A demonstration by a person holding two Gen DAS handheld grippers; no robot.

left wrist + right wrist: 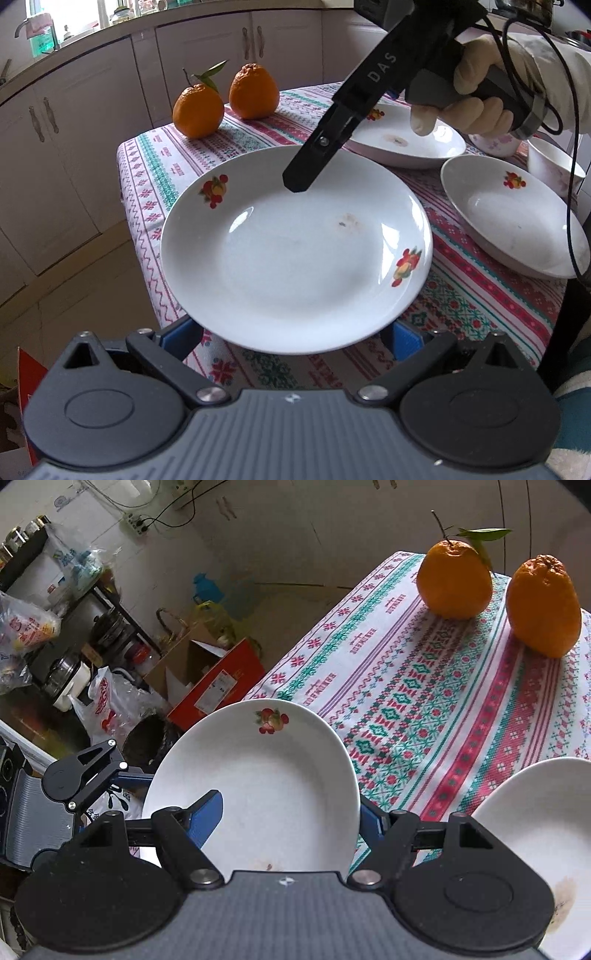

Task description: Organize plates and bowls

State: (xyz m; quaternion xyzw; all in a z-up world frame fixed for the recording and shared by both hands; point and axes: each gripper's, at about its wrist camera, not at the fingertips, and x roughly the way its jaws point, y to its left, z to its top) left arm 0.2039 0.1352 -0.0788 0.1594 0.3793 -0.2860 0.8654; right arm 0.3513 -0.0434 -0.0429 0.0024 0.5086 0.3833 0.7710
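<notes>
Two-handed rim hold suits stiff, slick, breakable fruit-print plate; right gripper part-open astride rim, left gripper grip unreadable.

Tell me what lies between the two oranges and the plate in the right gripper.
Nothing but bare tablecloth lies between the oranges and that plate; the right wrist view shows it best.
</notes>
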